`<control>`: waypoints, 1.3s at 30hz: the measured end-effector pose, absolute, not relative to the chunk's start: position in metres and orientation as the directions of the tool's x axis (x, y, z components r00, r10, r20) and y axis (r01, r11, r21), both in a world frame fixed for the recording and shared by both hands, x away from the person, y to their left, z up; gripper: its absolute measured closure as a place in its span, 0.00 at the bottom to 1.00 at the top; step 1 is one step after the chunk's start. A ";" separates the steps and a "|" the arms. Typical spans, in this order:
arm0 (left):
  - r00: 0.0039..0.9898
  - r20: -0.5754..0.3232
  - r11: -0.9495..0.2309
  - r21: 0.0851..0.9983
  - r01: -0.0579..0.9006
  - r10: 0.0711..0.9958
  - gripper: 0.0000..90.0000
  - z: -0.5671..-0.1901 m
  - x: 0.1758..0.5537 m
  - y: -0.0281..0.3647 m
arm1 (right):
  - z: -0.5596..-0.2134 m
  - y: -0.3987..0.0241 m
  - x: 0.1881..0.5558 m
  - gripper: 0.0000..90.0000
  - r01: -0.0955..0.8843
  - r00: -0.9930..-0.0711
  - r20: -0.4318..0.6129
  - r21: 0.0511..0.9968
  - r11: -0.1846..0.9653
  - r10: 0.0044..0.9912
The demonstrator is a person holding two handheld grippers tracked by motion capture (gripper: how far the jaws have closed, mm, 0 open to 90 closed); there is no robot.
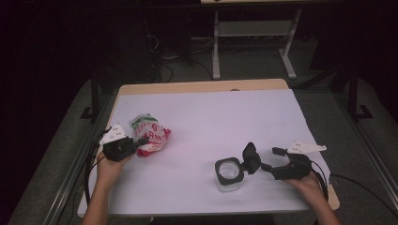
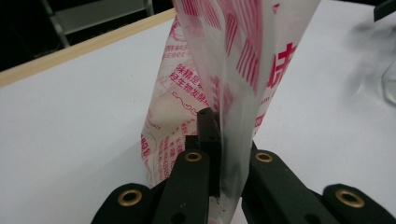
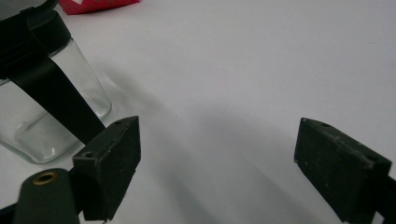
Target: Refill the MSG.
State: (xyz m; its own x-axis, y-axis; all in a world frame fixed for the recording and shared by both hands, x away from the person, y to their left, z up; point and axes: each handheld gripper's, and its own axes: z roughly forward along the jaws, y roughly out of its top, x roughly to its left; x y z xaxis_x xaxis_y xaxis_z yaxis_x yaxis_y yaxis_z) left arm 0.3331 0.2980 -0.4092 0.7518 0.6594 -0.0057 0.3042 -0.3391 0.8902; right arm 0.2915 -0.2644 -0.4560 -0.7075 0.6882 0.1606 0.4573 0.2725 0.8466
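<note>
A crumpled red-and-white plastic packet (image 1: 150,132) lies at the left of the white-covered table (image 1: 206,112). My left gripper (image 1: 140,140) is shut on the packet's near edge. In the left gripper view the thin film of the packet (image 2: 224,56) is pinched between the two black jaws of that gripper (image 2: 219,135). A square clear glass jar (image 1: 229,174) with a black rim stands at the front right. My right gripper (image 1: 264,154) rests just right of it, open. In the right gripper view the jar (image 3: 42,116) stands beside the left jaw, and nothing is between the jaws of the gripper (image 3: 217,154).
The table's wooden far edge (image 1: 202,86) shows beyond the white sheet. Another table's white legs (image 1: 216,47) stand on the dark floor behind. Cables trail from both grippers off the front corners.
</note>
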 end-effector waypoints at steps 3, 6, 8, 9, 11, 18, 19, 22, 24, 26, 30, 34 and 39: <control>0.762 -0.023 -0.332 0.891 0.309 0.647 0.99 -0.409 0.333 0.298 | -0.456 -0.265 0.292 0.16 0.457 -0.707 0.161 0.847 0.271 0.688; 0.761 -0.018 -0.338 0.889 0.309 0.649 0.99 -0.409 0.333 0.298 | -0.456 -0.265 0.292 0.16 0.459 -0.706 0.163 0.847 0.270 0.689; 0.756 -0.028 -0.324 0.893 0.313 0.654 0.99 -0.409 0.333 0.298 | -0.456 -0.264 0.292 0.16 0.459 -0.707 0.162 0.846 0.271 0.688; 0.752 -0.027 -0.325 0.892 0.316 0.658 1.00 -0.409 0.334 0.298 | -0.456 -0.264 0.292 0.16 0.458 -0.708 0.161 0.846 0.272 0.688; 0.747 -0.030 -0.319 0.892 0.319 0.664 1.00 -0.409 0.334 0.299 | -0.456 -0.264 0.292 0.16 0.459 -0.707 0.162 0.846 0.272 0.688; 0.730 -0.054 -0.262 0.914 0.311 0.682 1.00 -0.402 0.332 0.299 | -0.456 -0.265 0.292 0.16 0.458 -0.706 0.162 0.847 0.271 0.689; 0.729 -0.050 -0.265 0.913 0.311 0.682 1.00 -0.401 0.332 0.300 | -0.456 -0.265 0.292 0.16 0.459 -0.707 0.164 0.846 0.270 0.688; 0.726 -0.072 -0.243 0.916 0.320 0.684 1.00 -0.396 0.330 0.300 | -0.456 -0.265 0.292 0.16 0.459 -0.708 0.166 0.847 0.269 0.686; 0.723 -0.080 -0.222 0.924 0.312 0.686 1.00 -0.393 0.328 0.302 | -0.456 -0.265 0.292 0.16 0.458 -0.708 0.166 0.847 0.269 0.686; 0.726 -0.090 -0.201 0.931 0.305 0.682 1.00 -0.389 0.326 0.304 | -0.456 -0.265 0.292 0.16 0.459 -0.708 0.166 0.847 0.269 0.686; 0.727 -0.100 -0.190 0.933 0.305 0.679 1.00 -0.385 0.322 0.306 | -0.456 -0.265 0.292 0.16 0.459 -0.707 0.165 0.847 0.268 0.687; 0.727 -0.100 -0.191 0.933 0.306 0.679 1.00 -0.381 0.319 0.305 | -0.456 -0.265 0.292 0.16 0.458 -0.708 0.165 0.847 0.268 0.687; 0.727 -0.097 -0.198 0.930 0.308 0.679 1.00 -0.372 0.315 0.298 | -0.456 -0.266 0.292 0.16 0.454 -0.711 0.163 0.850 0.269 0.684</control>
